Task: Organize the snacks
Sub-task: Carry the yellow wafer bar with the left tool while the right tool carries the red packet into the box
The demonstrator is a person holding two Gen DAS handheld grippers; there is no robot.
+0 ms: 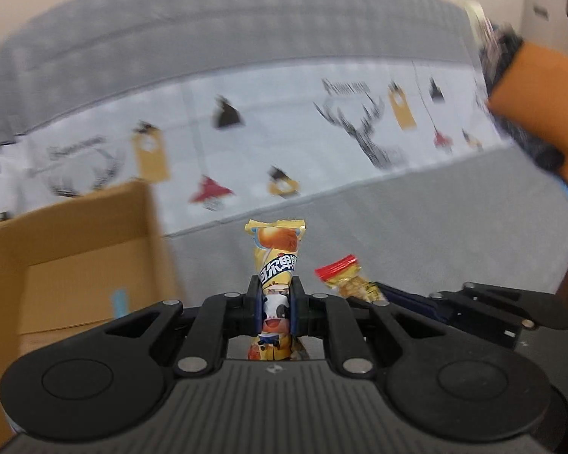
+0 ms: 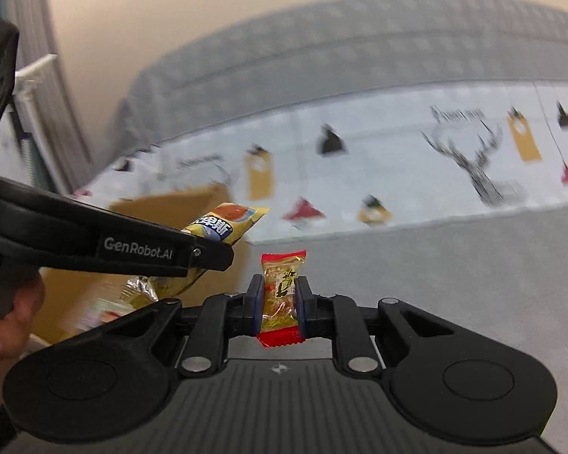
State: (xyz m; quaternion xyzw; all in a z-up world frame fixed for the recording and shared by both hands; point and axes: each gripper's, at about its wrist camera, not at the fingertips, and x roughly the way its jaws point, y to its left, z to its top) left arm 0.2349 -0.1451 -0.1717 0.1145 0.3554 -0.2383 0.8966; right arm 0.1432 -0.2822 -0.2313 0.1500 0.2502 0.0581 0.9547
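At lower left of the left wrist view, open cardboard box [image 1: 75, 265] on grey bed [image 1: 416, 227]. At centre, left claw [image 1: 276, 304] clamped on upright yellow snack pack [image 1: 278, 261]. In the right wrist view, centre, right claw [image 2: 280, 304] clamped on 1 red-ended candy [image 2: 282, 295], yellow pack at its left.

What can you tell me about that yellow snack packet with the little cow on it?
The yellow snack packet is a slim, glossy wrapper with crimped ends, printed with a cartoon cow, Chinese characters and a round orange-brown picture near its top. It is lifted clear of the grey surface, clamped around its middle by the left gripper, its top end pointing away from the camera. Only the blue pads touch it.
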